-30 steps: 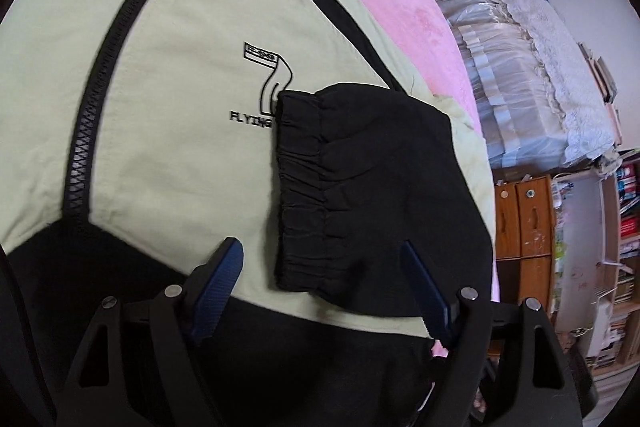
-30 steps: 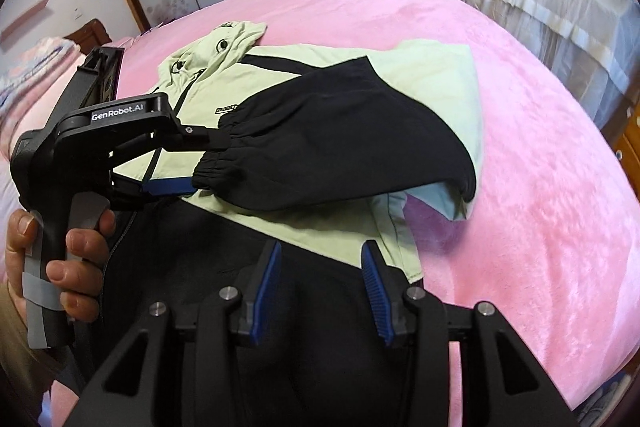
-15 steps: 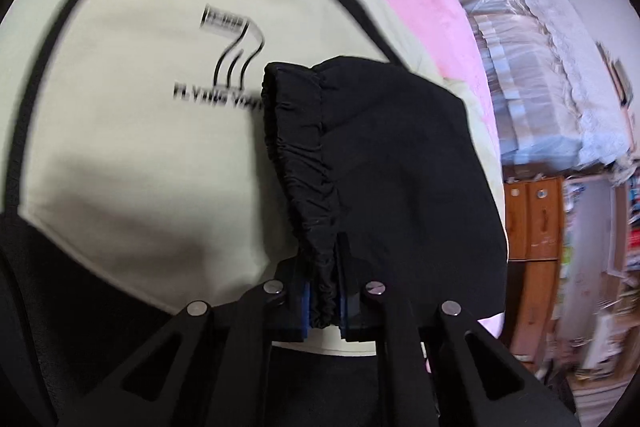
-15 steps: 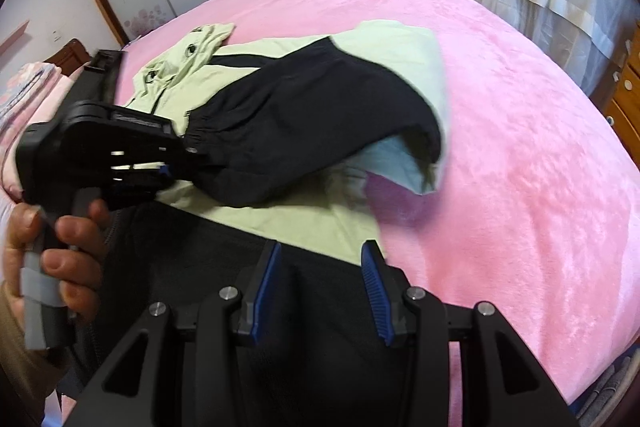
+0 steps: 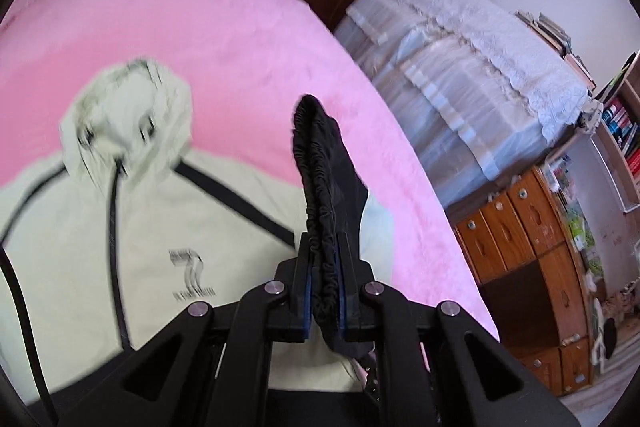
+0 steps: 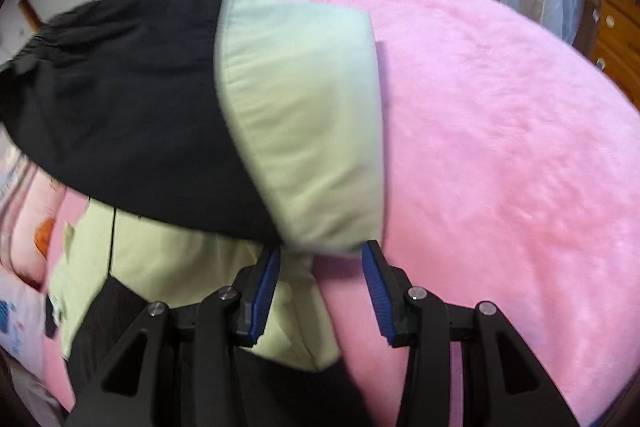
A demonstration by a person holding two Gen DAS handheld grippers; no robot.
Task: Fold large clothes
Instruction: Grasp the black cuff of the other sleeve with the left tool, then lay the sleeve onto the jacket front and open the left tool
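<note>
Two grippers work one jacket (image 5: 132, 227) spread zip-up on the pink bed (image 5: 248, 39). The left gripper (image 5: 324, 291) is clamped tight on the black elastic cuff (image 5: 316, 187), so the sleeve (image 6: 132, 107) hangs raised ahead of it, above the chest. The right gripper (image 6: 320, 291) stands half open with nothing pinched; the sleeve's pale green upper part (image 6: 304, 131) sags just beyond its fingertips. To fold well, I would keep the cuff taut, let the right gripper steady the shoulder fold, then lay the sleeve flat across the front. The shell looks thin and smooth, the cuff ruched, the bed cover plush and grippy.
</note>
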